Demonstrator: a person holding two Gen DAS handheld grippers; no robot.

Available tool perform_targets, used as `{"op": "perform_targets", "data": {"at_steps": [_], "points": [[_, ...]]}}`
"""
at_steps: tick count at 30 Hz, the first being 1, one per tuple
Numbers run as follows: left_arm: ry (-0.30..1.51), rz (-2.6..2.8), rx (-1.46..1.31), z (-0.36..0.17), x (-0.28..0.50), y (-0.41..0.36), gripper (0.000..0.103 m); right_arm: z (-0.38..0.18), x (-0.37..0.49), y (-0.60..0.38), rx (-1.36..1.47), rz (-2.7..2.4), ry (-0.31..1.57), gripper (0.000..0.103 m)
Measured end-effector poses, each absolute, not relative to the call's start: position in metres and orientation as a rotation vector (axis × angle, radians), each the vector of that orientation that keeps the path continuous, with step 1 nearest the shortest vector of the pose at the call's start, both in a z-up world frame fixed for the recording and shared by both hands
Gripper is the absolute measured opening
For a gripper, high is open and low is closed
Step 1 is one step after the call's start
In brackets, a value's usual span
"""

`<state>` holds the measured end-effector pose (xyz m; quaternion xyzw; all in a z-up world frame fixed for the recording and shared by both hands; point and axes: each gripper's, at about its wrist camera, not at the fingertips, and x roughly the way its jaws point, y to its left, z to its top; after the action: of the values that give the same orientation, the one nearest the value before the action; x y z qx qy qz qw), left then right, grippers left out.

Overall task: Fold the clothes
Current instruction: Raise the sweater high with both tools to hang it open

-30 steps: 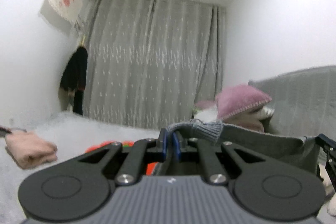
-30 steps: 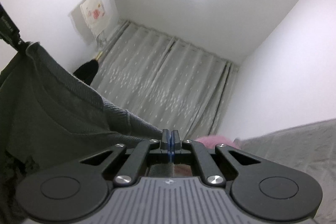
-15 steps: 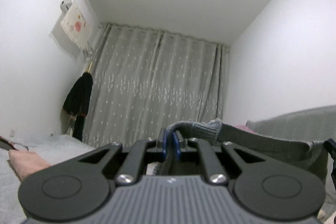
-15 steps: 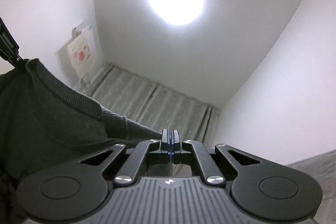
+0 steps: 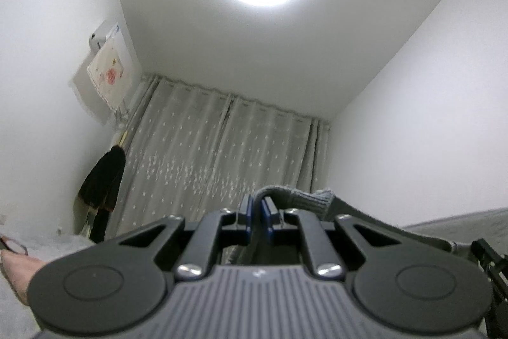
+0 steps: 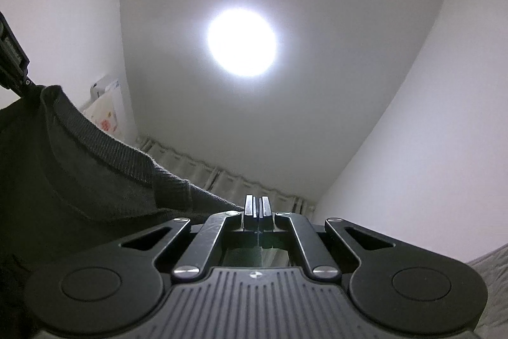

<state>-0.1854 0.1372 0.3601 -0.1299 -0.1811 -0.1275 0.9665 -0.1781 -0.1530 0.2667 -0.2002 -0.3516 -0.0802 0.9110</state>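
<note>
Grey sweater (image 6: 79, 180) held up in the air, stretched between both grippers, ribbed edge running as the long axis from left gripper (image 5: 257, 212) across to right gripper (image 6: 257, 208). Left jaws clenched on the ribbed cuff (image 5: 304, 197); right jaws pressed shut on the fabric edge. Both tilted toward the ceiling lamp (image 6: 241, 42); the bed (image 5: 460, 220) lies below, so the next move is probably laying it flat.

Both tilt toward the ceiling: left gripper (image 5: 257, 212) pinched nearly closed, right gripper (image 6: 257, 208) clamped tight
</note>
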Motion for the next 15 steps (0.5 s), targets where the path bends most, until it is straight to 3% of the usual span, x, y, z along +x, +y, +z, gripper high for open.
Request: {"op": "perform_targets", "data": {"at_steps": [10, 11, 15], "points": [[-0.393, -0.324, -0.302, 0.373, -0.211, 0.139, 0.007, 0.286, -0.204, -0.152, -0.362, -0.211, -0.8, 0.002], [-0.38, -0.322, -0.29, 0.371, -0.208, 0.134, 0.003, 0.288, -0.203, -0.153, -0.355, -0.201, -0.781, 0.002], [-0.318, -0.272, -0.215, 0.359, -0.178, 0.111, 0.003, 0.285, -0.178, -0.15, -0.37, -0.05, -0.592, 0.002]]}}
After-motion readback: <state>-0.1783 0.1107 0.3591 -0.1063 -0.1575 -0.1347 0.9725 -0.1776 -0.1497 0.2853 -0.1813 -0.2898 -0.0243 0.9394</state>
